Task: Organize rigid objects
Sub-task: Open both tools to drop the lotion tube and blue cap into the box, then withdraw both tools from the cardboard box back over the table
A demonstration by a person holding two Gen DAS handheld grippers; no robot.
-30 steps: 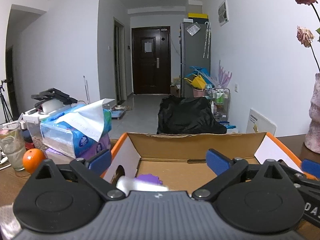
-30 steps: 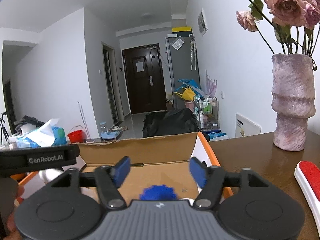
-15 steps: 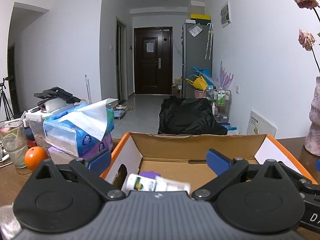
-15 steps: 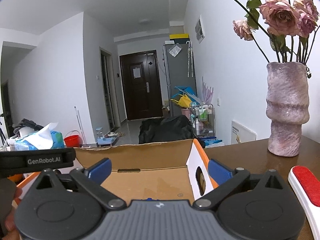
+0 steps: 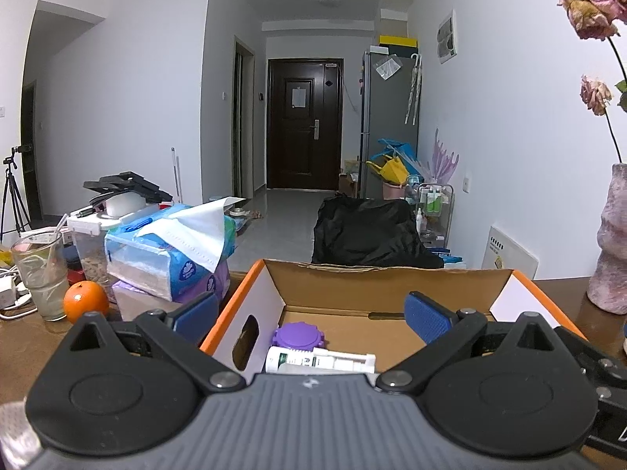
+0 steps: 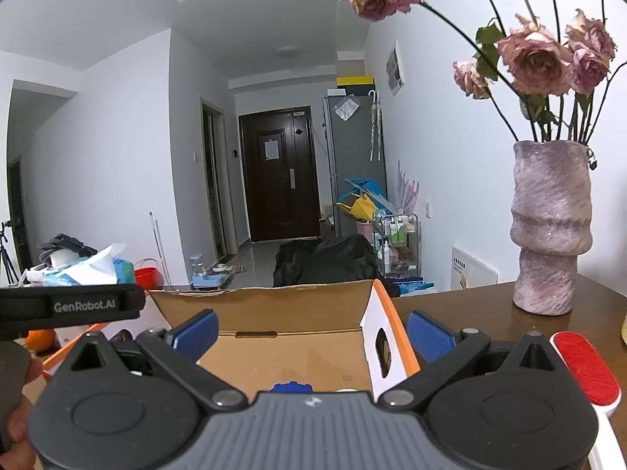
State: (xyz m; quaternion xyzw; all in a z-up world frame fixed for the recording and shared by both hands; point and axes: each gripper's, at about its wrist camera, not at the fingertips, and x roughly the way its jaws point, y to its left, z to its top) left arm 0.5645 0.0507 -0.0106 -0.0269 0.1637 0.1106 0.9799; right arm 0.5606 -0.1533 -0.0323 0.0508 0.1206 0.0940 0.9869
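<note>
while the wooden table [image 5: 23, 337] carries clutter at far left, a glass [image 5: 39, 274], an orange [image 5: 85, 300] and stacked tissue packs [image 5: 168, 258] crowd the open cardboard box [image 5: 250, 297]. left gripper [image 5: 309, 313] stands wide, nothing between its pads; a purple-capped jar [image 5: 299, 335] and a white bottle [image 5: 319, 359] lie inside the box. right gripper [image 6: 311, 331] likewise wide and empty, a blue cap [image 6: 292, 386] below it in the box. right of the box: a red lint brush [image 6: 586, 372], a vase [image 6: 548, 227] of dried roses.
</note>
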